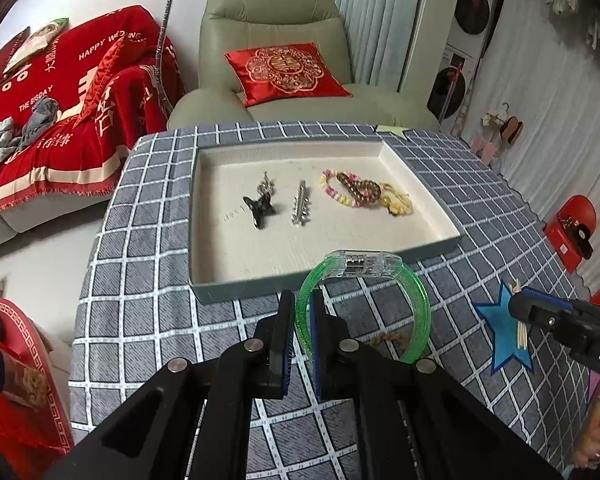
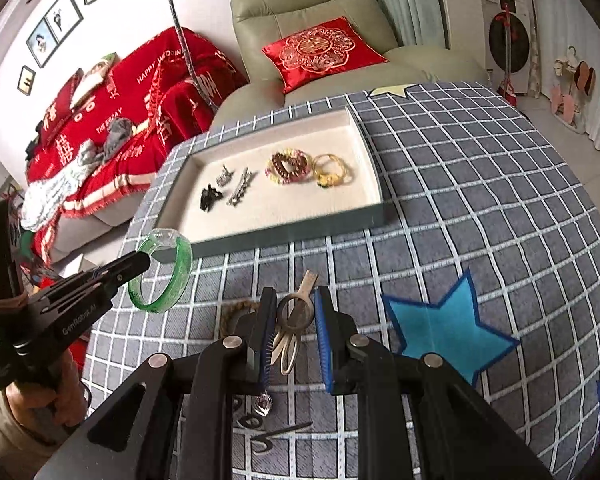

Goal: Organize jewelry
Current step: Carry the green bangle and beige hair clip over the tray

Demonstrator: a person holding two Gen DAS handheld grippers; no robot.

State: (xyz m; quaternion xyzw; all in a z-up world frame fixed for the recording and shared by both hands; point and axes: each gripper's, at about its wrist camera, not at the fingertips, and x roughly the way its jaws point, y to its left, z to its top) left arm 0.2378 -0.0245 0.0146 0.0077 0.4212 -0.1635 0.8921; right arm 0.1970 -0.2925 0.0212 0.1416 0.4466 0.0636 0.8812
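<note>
Checked tablecloth (image 1: 148, 320): one tray (image 1: 300, 286) holding three hair clips, three bracelets; left gripper (image 1: 300, 312) clamped on one green bangle (image 1: 420, 312); right gripper (image 2: 296, 312) part-open around a beige clip (image 2: 296, 312), grasp uncertain.

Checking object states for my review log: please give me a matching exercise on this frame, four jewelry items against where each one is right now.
Items
1. green bangle
2. black butterfly clip
3. pale hair clip
4. yellow bracelet

Places
A. in the tray, left part
B. on the tablecloth, between the open right gripper fingers
C. in the tray, right part
D. pinched in the left gripper, off the tray

Pairs: 1-D, 2-A, 3-B, 4-C
</note>
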